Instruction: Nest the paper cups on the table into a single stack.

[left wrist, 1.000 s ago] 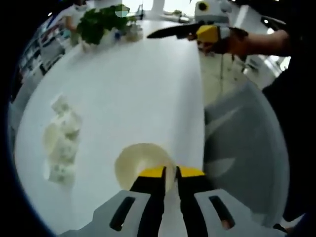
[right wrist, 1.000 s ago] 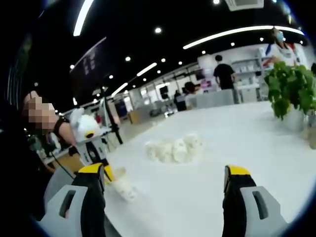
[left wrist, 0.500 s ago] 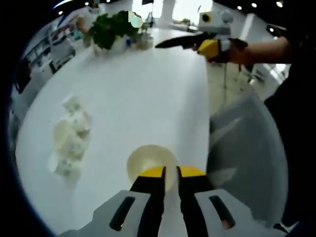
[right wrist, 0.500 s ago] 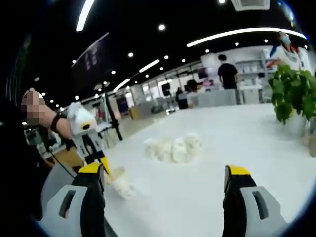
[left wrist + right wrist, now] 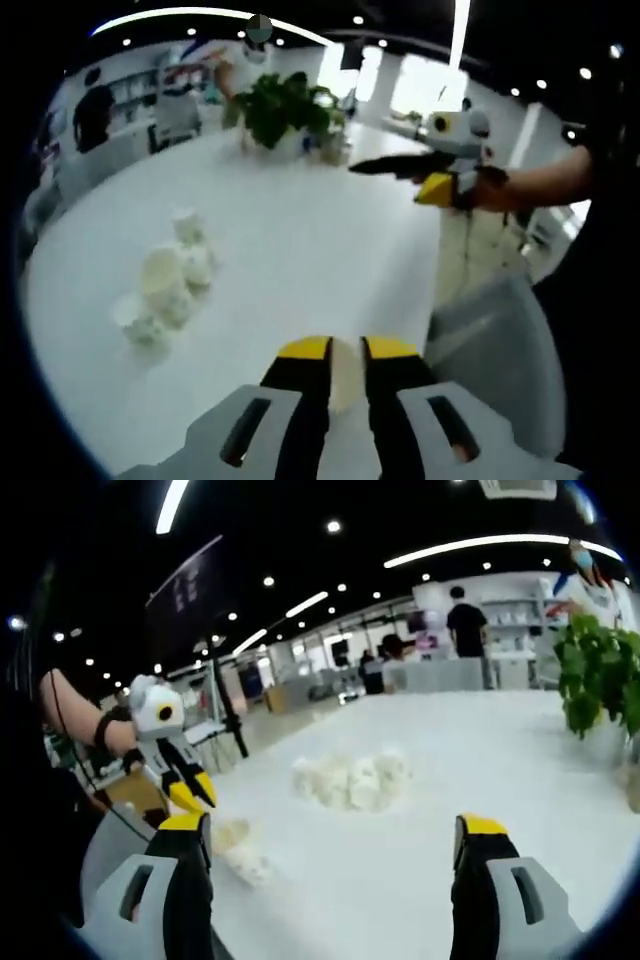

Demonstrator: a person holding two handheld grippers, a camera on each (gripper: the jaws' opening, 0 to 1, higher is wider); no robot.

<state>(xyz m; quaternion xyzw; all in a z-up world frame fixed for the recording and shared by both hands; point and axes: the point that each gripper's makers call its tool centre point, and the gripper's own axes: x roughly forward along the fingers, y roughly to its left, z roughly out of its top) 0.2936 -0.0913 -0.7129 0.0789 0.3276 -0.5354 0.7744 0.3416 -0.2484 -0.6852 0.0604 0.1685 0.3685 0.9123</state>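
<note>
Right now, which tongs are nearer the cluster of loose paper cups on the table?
Left, as best the views show. The left tongs, shut on a cup, sit beside the cluster; the right tongs hang open, farther back.

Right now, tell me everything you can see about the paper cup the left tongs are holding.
The paper cup is pale cream, plain, with a thin paper wall. In the left gripper view the left tongs are shut on its rim, one yellow-tipped finger on each side, and little else of the cup is visible between them. In the right gripper view it hangs below those tongs at the white table's near edge, apart from the cluster of loose cups; blur hides whether it touches the tabletop.
</note>
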